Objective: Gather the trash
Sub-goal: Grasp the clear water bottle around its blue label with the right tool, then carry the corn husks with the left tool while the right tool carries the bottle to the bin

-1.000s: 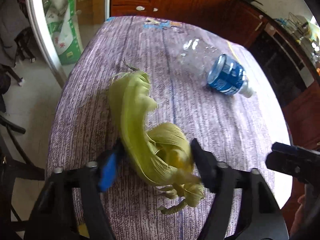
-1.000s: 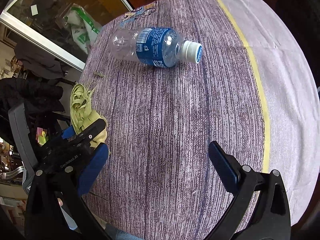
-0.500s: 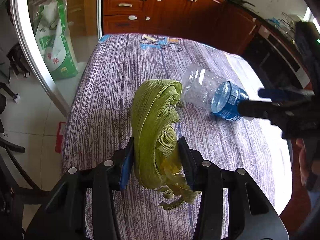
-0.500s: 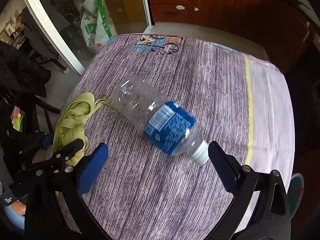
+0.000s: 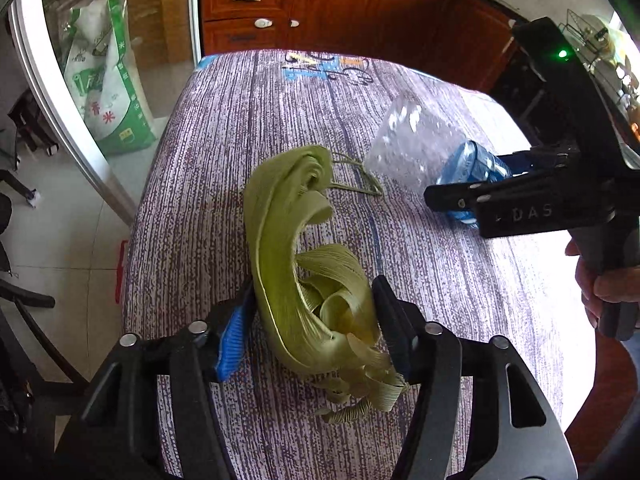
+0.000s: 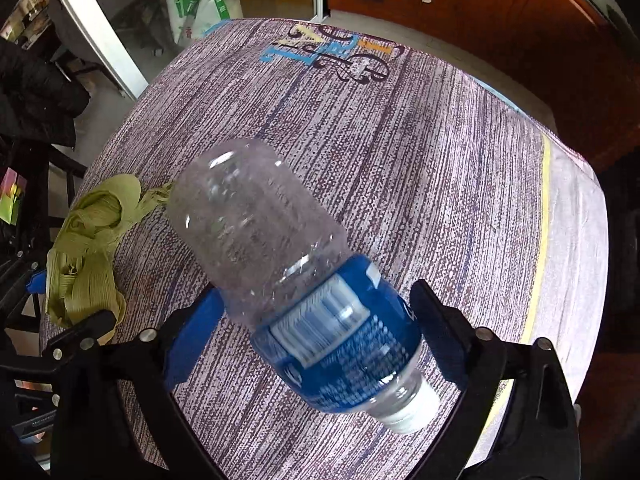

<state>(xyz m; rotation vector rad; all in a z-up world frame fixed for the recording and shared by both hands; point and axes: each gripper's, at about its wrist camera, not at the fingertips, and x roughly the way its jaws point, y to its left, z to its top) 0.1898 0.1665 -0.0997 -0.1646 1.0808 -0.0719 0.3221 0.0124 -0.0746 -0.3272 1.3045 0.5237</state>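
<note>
Now the left claw (image 5: 312, 320) stands around the green corn husk (image 5: 292, 248), its jaws opening; the husk sits between them, brushing the right finger, with a gap at the blue pad. Ahead of the right claw (image 6: 316, 316), the plastic bottle (image 6: 288, 276) lies between its closing jaws, not yet pinched. A second ago that bottle lay far ahead of the right claw, well clear of it, on the tablecloth (image 6: 440, 152).
</note>
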